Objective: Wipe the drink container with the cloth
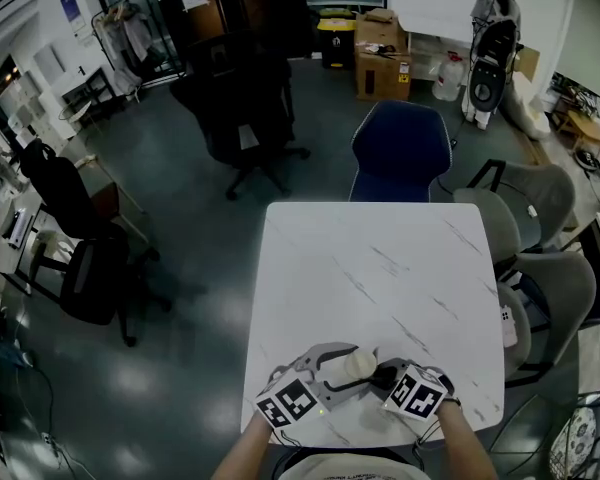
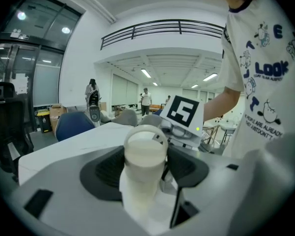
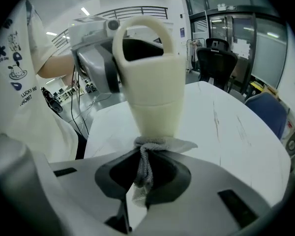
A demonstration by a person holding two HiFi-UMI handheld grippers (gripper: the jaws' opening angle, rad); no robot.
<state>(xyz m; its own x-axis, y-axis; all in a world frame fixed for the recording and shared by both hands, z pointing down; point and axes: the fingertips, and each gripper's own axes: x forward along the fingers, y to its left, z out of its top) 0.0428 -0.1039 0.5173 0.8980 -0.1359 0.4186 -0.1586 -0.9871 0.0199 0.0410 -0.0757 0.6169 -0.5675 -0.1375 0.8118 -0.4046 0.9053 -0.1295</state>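
Office chairs ring the white marble-patterned table (image 1: 380, 258); we work near its front edge. On our left, the left gripper (image 2: 145, 173) is clamped around the cream, smooth-walled plastic drink container with a loop handle (image 2: 145, 149), and seems to hold it clear of the tabletop. We judge it light, rigid and rather slippery, so the grip belongs on the body, not the thin loop. Rightward, the limp grey knitted cloth (image 3: 146, 154) touches its base, pinched in the closed right gripper (image 3: 143, 177).
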